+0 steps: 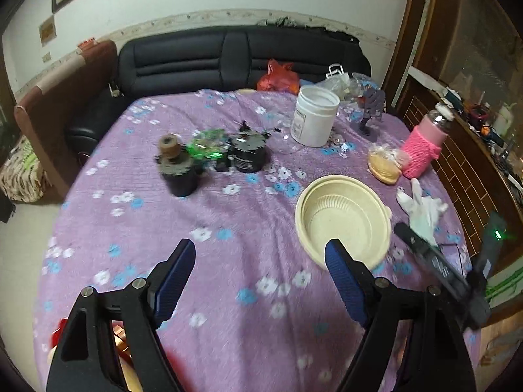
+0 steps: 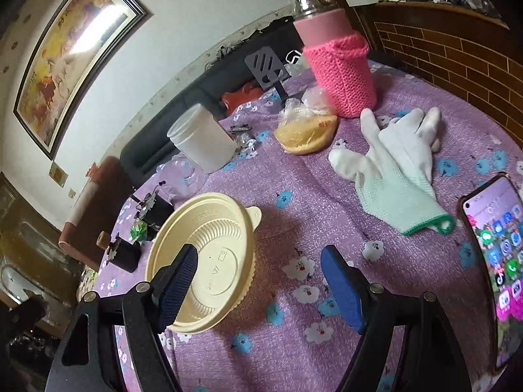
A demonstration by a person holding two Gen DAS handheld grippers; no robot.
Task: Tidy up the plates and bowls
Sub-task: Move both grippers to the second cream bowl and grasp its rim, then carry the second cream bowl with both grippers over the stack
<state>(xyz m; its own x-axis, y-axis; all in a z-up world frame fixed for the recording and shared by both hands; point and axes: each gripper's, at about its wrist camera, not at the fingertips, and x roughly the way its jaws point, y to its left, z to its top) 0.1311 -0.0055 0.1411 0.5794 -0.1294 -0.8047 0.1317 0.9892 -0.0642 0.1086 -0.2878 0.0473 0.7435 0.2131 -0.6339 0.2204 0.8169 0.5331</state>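
Two sets of tongs, both spread wide and empty: your left tongs point(image 1: 260, 282) hover over the purple flowered cloth of the bench point(image 1: 228, 294), your right tongs point(image 2: 260, 289) likewise. Cream bowl point(image 1: 343, 220) sits upright toward the bench's right edge, just beside your left tongs' right finger and apart from it. White glove point(image 2: 392, 170) lies beyond it nearer that edge, pink knit-sleeved bottle point(image 2: 340, 75) behind.
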